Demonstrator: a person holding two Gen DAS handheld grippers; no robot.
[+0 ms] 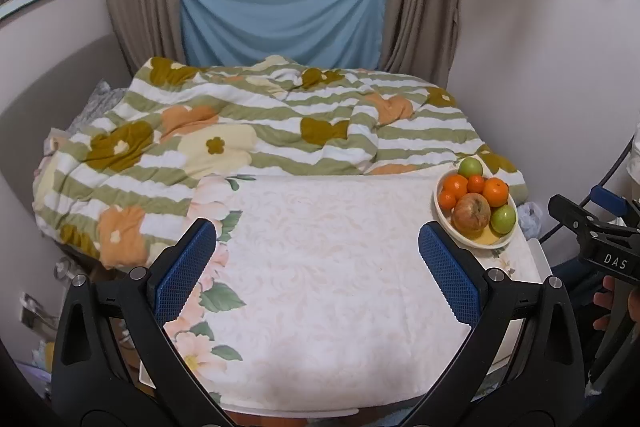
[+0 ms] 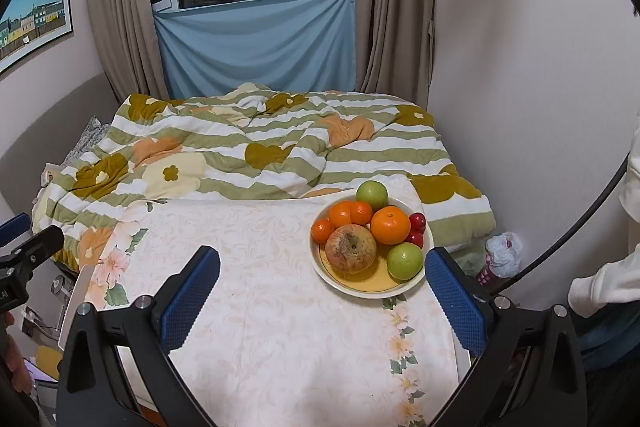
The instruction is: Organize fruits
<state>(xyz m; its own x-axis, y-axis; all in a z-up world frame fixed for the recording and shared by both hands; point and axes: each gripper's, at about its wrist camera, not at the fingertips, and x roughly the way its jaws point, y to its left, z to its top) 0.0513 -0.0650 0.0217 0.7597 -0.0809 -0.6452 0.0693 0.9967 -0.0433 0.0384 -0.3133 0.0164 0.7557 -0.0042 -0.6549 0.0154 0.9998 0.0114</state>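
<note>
Two hand-held grippers hover over a table w/ floral cloth (image 2: 280, 307); neither holds anything. Left gripper (image 1: 316, 267) is spread wide, blue pads apart, bare cloth between them. Right gripper (image 2: 322, 291) likewise spread wide, its right pad (image 2: 456, 303) just beside the bowl's rim.

Fruit bowl (image 2: 360, 287) sits at the table's far right corner, abt 1 o'clock from the right gripper, 2 o'clock from the left one; rim close to the cloth's right edge. In it: a bruised apple (image 2: 351, 247), two green apples (image 2: 405, 261), oranges (image 2: 390, 225), small red fruits (image 2: 417, 223) partly hidden behind. Rest of tabletop is open cloth to 9 o'clock.

A striped flowered quilt (image 2: 260, 155) touches the table's far edge. "DAS" reads on the right gripper's body in left view (image 1: 614, 261); lettering opp. side is cut off.
</note>
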